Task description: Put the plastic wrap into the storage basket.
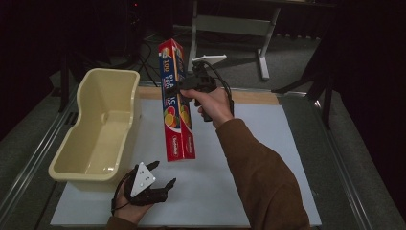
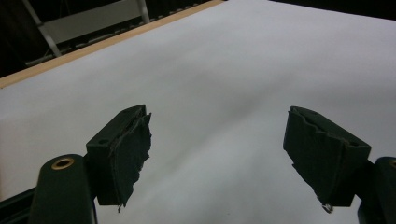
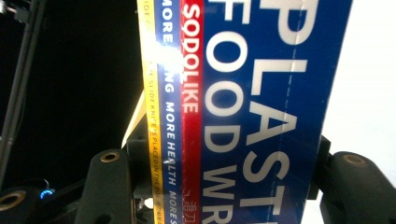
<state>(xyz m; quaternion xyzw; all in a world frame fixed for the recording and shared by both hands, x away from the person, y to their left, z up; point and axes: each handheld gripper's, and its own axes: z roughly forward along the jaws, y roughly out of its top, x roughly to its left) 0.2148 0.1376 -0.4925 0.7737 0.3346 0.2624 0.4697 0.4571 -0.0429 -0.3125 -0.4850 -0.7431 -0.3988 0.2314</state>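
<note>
Right gripper (image 1: 184,88) clamps glossy rectangular box (image 1: 176,100).

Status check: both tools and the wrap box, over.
Right tool shut on wrap box, held upright above table. Left tool open, empty. Bin left, clear.

The long red-and-blue printed cardboard wrap box (image 1: 175,103) looks glossy, catching light along its faces. At its 9 o'clock, the cream moulded plastic tub (image 1: 98,129) has a smooth, faint sheen. The white table sheet (image 1: 268,158) appears matt and smooth like paper, edged with pale bare wood (image 1: 253,97). The black jaw pads (image 2: 128,149) look rough and frayed.
</note>
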